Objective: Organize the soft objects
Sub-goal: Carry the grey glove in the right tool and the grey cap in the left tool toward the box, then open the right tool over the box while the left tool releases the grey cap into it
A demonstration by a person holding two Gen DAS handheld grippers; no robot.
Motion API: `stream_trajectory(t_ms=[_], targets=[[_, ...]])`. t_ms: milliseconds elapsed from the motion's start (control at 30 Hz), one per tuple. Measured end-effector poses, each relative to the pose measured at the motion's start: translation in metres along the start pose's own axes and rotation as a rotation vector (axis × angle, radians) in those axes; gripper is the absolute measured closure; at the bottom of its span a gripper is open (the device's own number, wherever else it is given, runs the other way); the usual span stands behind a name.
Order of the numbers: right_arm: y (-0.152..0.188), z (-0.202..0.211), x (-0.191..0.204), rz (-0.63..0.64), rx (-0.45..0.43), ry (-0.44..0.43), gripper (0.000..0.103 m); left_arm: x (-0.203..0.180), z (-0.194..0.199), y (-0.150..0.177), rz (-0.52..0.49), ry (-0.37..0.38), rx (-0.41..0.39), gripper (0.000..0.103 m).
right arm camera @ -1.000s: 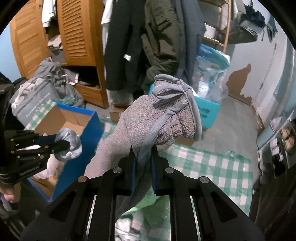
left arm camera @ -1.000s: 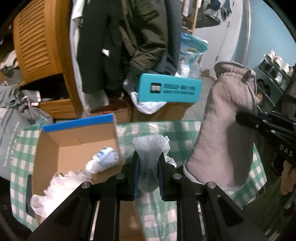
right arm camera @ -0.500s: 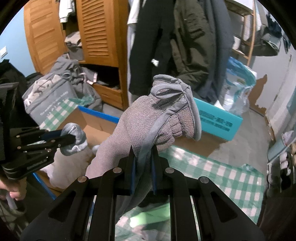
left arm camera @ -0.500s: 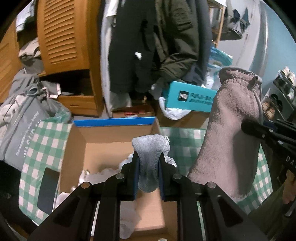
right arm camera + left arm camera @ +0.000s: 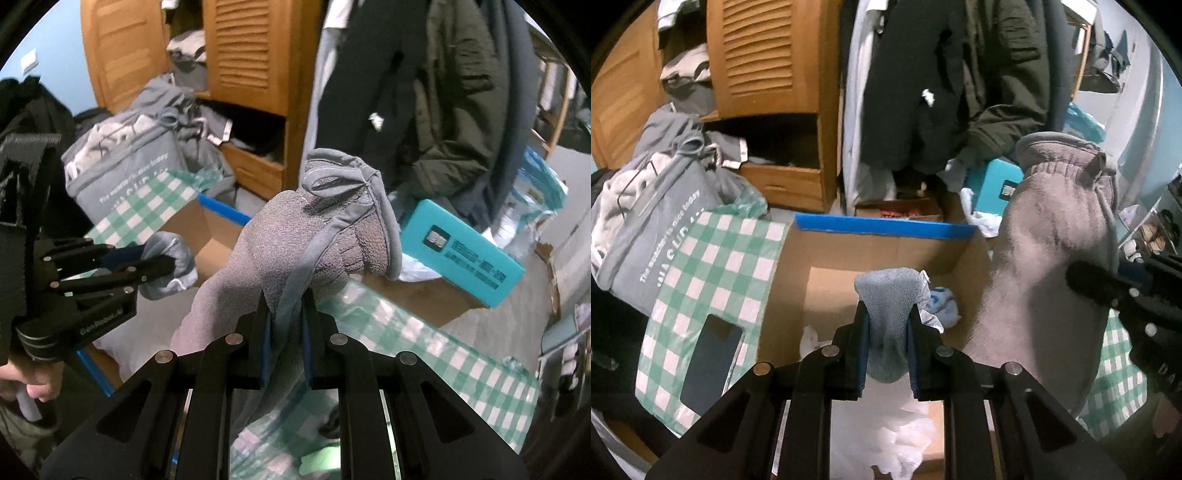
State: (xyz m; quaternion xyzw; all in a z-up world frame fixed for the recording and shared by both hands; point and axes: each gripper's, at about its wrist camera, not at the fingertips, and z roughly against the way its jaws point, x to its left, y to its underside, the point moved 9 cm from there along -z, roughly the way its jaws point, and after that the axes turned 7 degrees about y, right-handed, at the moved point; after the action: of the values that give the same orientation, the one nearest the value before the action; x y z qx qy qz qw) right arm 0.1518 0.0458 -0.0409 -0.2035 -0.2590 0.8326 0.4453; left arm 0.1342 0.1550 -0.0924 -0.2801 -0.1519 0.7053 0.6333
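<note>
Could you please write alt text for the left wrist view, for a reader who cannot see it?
The left gripper is clamped on a small grey sock above an open cardboard box with a blue top edge, on a green checked cloth. To the right, the right gripper holds up a grey fleece mitten; white soft items lie in the box.

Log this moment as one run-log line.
left gripper: shut on grey sock | right gripper: shut on grey fleece mitten | both above open cardboard box | nothing released yet
</note>
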Motion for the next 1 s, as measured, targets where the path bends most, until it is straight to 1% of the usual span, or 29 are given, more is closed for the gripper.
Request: stream_trajectory(t_ms=[100, 233, 333, 367, 400, 433, 467, 500, 533, 600, 633, 667, 700, 800, 900, 1000], targets=[[-0.001, -0.013, 0.015, 0.028, 0.023, -0.008, 0.091, 0.011, -0.005, 0.002, 0.02, -0.016, 0.008, 0.085], [0.0, -0.029, 0.033, 0.062, 0.058, -0.034, 0.091, 0.022, -0.015, 0.006, 0.054, -0.017, 0.034, 0.085], [0.002, -0.039, 0.043, 0.067, 0.091, -0.082, 0.09, 0.028, -0.017, 0.01, 0.07, -0.036, 0.049, 0.077], [0.003, -0.042, 0.046, 0.057, 0.101, -0.101, 0.083, 0.03, -0.017, 0.011, 0.075, -0.046, 0.049, 0.072], [0.004, -0.046, 0.048, 0.046, 0.113, -0.126, 0.079, 0.032, -0.016, 0.011, 0.078, -0.056, 0.048, 0.065], [0.004, -0.048, 0.048, 0.039, 0.118, -0.13, 0.074, 0.033, -0.014, 0.011, 0.079, -0.061, 0.041, 0.062], [0.005, -0.05, 0.048, 0.035, 0.123, -0.128, 0.065, 0.035, -0.012, 0.009, 0.078, -0.071, 0.03, 0.056], [0.006, -0.051, 0.046, 0.034, 0.124, -0.12, 0.061, 0.037, -0.01, 0.009, 0.079, -0.08, 0.024, 0.05], [0.006, -0.051, 0.045, 0.03, 0.121, -0.115, 0.054, 0.038, -0.006, 0.007, 0.08, -0.089, 0.012, 0.048], [0.004, -0.049, 0.042, 0.017, 0.112, -0.111, 0.049, 0.039, -0.002, 0.005, 0.082, -0.087, 0.001, 0.044], [0.003, -0.048, 0.04, 0.012, 0.106, -0.111, 0.043, 0.038, 0.0, 0.004, 0.083, -0.086, -0.003, 0.042], [0.002, -0.047, 0.039, 0.009, 0.101, -0.107, 0.04, 0.037, 0.002, 0.003, 0.082, -0.084, -0.01, 0.039], [0.001, -0.045, 0.036, 0.004, 0.095, -0.099, 0.04, 0.036, 0.004, 0.002, 0.08, -0.082, -0.015, 0.037], [-0.001, -0.041, 0.029, -0.015, 0.088, -0.095, 0.039, 0.029, 0.008, 0.0, 0.064, -0.075, -0.025, 0.036], [0.001, -0.037, 0.022, -0.031, 0.089, -0.093, 0.039, 0.02, 0.011, 0.0, 0.042, -0.07, -0.028, 0.033], [0.006, -0.033, 0.014, -0.043, 0.09, -0.083, 0.038, 0.011, 0.013, 0.001, 0.016, -0.062, -0.028, 0.031]])
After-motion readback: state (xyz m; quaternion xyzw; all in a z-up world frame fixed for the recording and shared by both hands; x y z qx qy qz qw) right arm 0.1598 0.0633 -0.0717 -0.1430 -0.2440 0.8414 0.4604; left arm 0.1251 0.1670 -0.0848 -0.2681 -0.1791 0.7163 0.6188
